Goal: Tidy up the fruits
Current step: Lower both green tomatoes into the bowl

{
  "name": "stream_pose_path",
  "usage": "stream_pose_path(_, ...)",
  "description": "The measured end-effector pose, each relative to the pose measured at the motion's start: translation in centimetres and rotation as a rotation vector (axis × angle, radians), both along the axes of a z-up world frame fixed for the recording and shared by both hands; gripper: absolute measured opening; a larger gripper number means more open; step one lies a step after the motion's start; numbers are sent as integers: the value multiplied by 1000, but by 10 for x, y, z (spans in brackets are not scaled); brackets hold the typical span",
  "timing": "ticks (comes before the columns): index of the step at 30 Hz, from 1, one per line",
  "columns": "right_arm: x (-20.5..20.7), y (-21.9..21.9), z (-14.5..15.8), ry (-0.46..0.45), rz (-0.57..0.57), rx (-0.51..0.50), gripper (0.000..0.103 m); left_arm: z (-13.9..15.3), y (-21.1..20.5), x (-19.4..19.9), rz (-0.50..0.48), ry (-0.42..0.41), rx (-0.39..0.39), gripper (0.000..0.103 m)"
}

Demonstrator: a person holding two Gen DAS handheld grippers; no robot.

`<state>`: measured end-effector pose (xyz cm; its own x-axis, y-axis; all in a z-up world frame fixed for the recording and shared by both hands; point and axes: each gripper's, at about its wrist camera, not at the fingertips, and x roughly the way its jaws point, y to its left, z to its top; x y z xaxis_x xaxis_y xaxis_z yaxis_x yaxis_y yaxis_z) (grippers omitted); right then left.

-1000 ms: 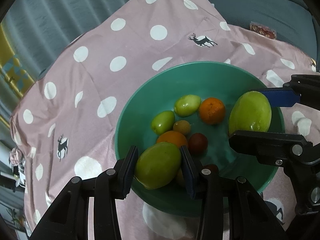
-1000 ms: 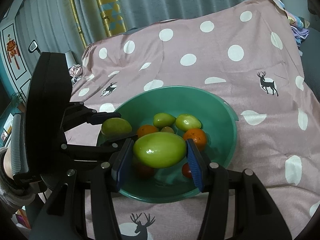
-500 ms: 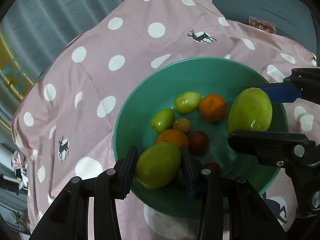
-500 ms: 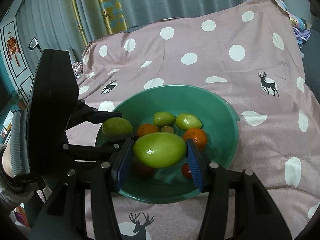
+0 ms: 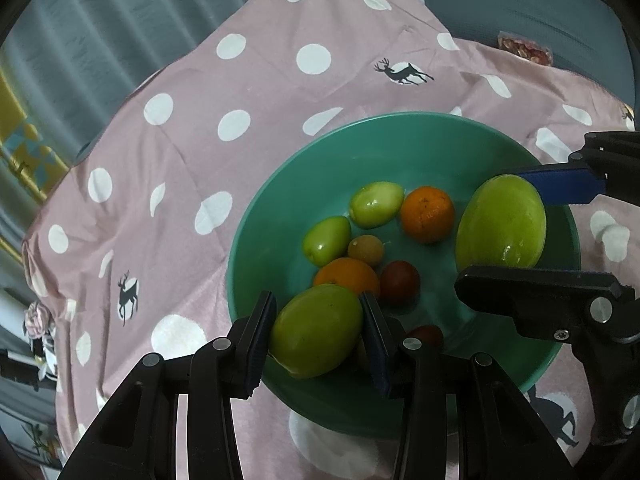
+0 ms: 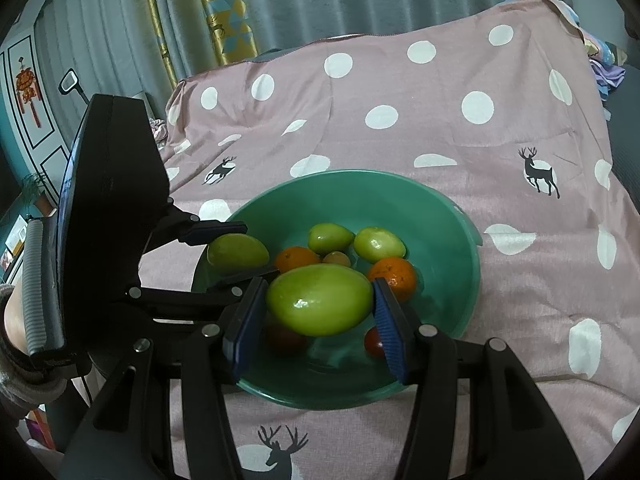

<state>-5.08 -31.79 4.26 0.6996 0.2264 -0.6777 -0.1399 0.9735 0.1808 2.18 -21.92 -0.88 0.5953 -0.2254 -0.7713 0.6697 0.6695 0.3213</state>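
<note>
Held two green mangoes at once, one in each pair of tongs, both hanging over the teal bowl (image 5: 256, 240) on the spotted pink bedspread (image 5: 192, 152). Left tongs (image 5: 320, 338) were clamped on the smaller mango (image 5: 316, 334), pads pressed to its two flanks, over the near-left part of the rim. Right tongs (image 6: 320, 302) were gripped across the long axis of the bigger mango (image 6: 319, 299), blue pads (image 6: 387, 322) seated at its two ends, probably because that span gave the flattest seat on a smooth, rounded skin. Both were pitched downward, which kept the fruit in plain sight over the bowl and clear of the pile beneath. Left loose in the bottom of the bowl: two small green mangoes (image 5: 376, 204) (image 5: 326, 239), two oranges (image 5: 427, 214) (image 5: 347, 276), a little yellowish fruit (image 5: 365, 250) touching the nearer orange, and a dark red one (image 5: 399, 282); another red one (image 5: 426, 334) was half hidden behind the left tongs, so its kind could not be told. Seemed a sorting by size or sort, with the two largest lifted out first, though no second dish appeared anywhere on the bed to receive them. Gripped firmly enough, judging by the pads; still, glossy skin and a narrow bite on curved sides made a slip toward the cloth a fair risk once carried away.
</note>
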Motion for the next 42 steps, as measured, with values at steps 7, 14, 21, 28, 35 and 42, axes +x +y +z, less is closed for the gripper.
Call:
stream_pose_path(7,1,1,0,4,3,-12,53,-1,-2,-1,-3,-12,16,43)
stream_pose_path(14,1,2,0,5,3,-21,53,-1,-4,-1,-11,-25,34,43)
stream_pose_path(21,1,3,1,6,3,-26,53,-1,-6,-2,-17,-32,49,43)
stream_pose_path(28,2,4,2,10,7,-32,53,-2,-7,-2,-24,-33,62,43)
stream_pose_path(35,2,4,3,12,9,-35,53,-2,-9,-2,-30,-37,76,43)
stream_pose_path(42,2,4,2,12,10,-34,53,-3,-9,-2,-30,-37,79,43)
